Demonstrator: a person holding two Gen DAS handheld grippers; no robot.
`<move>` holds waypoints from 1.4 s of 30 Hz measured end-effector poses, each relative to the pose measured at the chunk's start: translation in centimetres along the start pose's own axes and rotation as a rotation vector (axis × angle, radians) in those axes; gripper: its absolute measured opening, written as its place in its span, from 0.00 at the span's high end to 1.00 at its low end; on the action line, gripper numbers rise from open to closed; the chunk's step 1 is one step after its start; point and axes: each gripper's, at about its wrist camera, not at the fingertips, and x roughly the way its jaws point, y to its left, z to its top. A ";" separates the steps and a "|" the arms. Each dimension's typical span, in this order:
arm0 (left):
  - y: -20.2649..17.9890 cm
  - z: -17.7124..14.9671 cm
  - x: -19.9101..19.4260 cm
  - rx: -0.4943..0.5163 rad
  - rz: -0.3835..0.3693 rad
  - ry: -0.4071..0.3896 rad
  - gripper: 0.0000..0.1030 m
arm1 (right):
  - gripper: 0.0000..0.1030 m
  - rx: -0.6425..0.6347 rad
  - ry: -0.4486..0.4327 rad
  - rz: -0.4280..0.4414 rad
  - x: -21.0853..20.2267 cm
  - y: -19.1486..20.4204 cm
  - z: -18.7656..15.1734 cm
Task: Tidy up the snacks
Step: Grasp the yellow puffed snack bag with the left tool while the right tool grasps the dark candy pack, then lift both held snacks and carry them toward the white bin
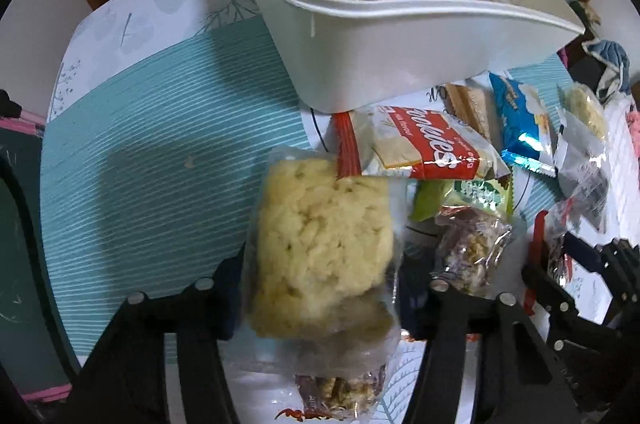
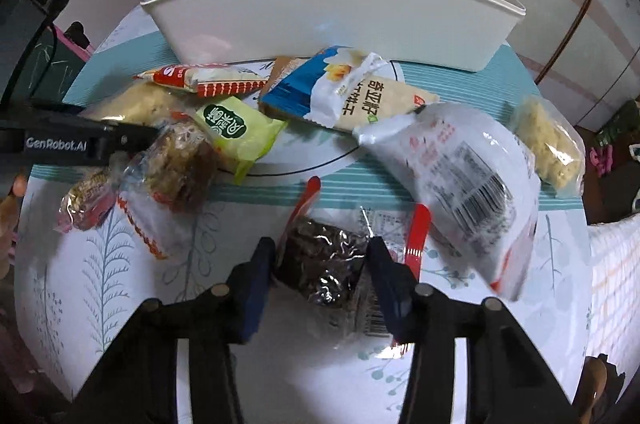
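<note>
Now both grippers pinch snacks: left gripper (image 1: 320,284) a rice-crisp packet (image 1: 320,244), right gripper (image 2: 322,264) a dark foil snack (image 2: 324,260); next, lifting them into the white bin (image 2: 320,19).

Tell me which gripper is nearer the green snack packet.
Left. The left gripper sits just beside the green snack packet, closed around a puffed-rice pack; the right gripper is farther off, clamping a dark foil snack.

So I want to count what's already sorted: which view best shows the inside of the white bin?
The left wrist view: it looks over the white bin's rim onto several packets inside. The right wrist view shows only its outer wall.
</note>
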 end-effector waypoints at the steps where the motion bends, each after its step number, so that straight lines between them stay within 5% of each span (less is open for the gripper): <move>1: 0.0 -0.1 -0.1 -0.005 0.006 -0.006 0.46 | 0.56 -0.003 -0.002 0.001 0.0 0.1 -0.1; 10: -1.2 -2.1 -3.9 -0.009 0.051 -0.107 0.46 | 0.56 0.005 -0.062 0.056 -2.5 -1.2 -1.0; 23: -4.0 -5.9 -13.0 0.001 0.009 -0.278 0.47 | 0.56 0.015 -0.233 0.147 -8.9 -2.4 -0.8; 42: -9.5 -4.1 -20.9 0.068 -0.031 -0.433 0.47 | 0.56 0.010 -0.455 0.196 -16.4 -5.1 2.2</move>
